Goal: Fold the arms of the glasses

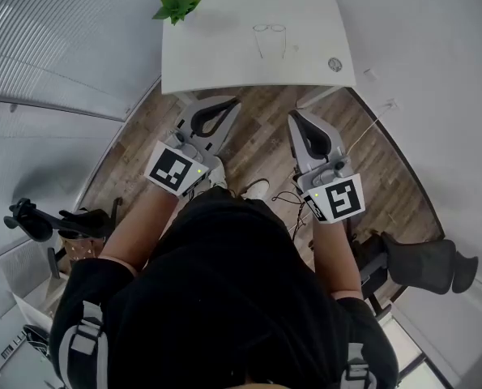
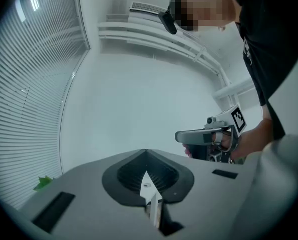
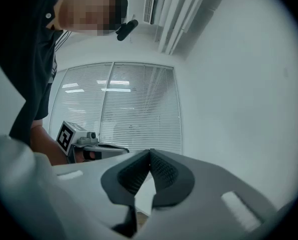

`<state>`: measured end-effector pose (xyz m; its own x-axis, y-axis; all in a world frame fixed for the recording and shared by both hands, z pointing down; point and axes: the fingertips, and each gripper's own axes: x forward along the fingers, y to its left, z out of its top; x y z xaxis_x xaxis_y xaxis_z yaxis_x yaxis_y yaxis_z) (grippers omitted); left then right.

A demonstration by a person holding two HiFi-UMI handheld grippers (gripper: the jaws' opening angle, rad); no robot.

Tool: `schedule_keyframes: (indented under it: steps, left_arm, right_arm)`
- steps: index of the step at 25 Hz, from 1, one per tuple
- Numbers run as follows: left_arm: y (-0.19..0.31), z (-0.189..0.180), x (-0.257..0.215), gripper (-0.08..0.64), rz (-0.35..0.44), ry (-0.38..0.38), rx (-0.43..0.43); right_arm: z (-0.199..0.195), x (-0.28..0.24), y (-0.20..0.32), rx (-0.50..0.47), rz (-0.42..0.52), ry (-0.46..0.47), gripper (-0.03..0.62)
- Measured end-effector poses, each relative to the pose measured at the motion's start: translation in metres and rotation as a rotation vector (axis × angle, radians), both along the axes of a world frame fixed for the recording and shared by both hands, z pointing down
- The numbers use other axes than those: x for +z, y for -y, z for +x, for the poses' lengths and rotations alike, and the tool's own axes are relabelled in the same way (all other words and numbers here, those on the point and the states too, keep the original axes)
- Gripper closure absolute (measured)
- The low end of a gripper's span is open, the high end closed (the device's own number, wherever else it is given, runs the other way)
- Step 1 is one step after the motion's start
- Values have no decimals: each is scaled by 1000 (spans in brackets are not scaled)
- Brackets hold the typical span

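Left gripper (image 1: pixel 215 118), right gripper (image 1: pixel 307 133) short of glasses (image 1: pixel 269 29)
Fingers (image 3: pixel 165 176) closed, empty; arriving shut risks shoving glasses off bench (image 1: pixel 216 59).

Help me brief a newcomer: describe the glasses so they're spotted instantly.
On the white table at the top of the head view lie the glasses, arms unfolded toward the person. They are a thin wire outline, unlike the leafy plant to their left and the round disc to their right.
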<state>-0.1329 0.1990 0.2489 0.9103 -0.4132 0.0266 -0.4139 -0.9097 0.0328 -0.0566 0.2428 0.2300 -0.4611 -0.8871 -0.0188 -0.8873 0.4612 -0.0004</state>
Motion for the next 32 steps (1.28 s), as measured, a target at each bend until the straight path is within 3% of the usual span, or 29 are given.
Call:
schedule_keyframes:
  steps: [17, 20, 29, 32]
  left_arm:
    - [-3, 1, 7, 555, 7, 33, -11]
    - [-4, 0, 8, 547, 10, 34, -19]
    - [-5, 5, 9, 341, 7, 47, -15]
    - [-6, 11, 10, 290, 7, 55, -10]
  right_arm:
    - [9, 4, -6, 8, -12, 6, 591]
    - [13, 5, -7, 20, -12, 6, 558]
    - [18, 9, -10, -19, -29, 8, 392]
    - [22, 11, -11, -25, -33, 8, 367]
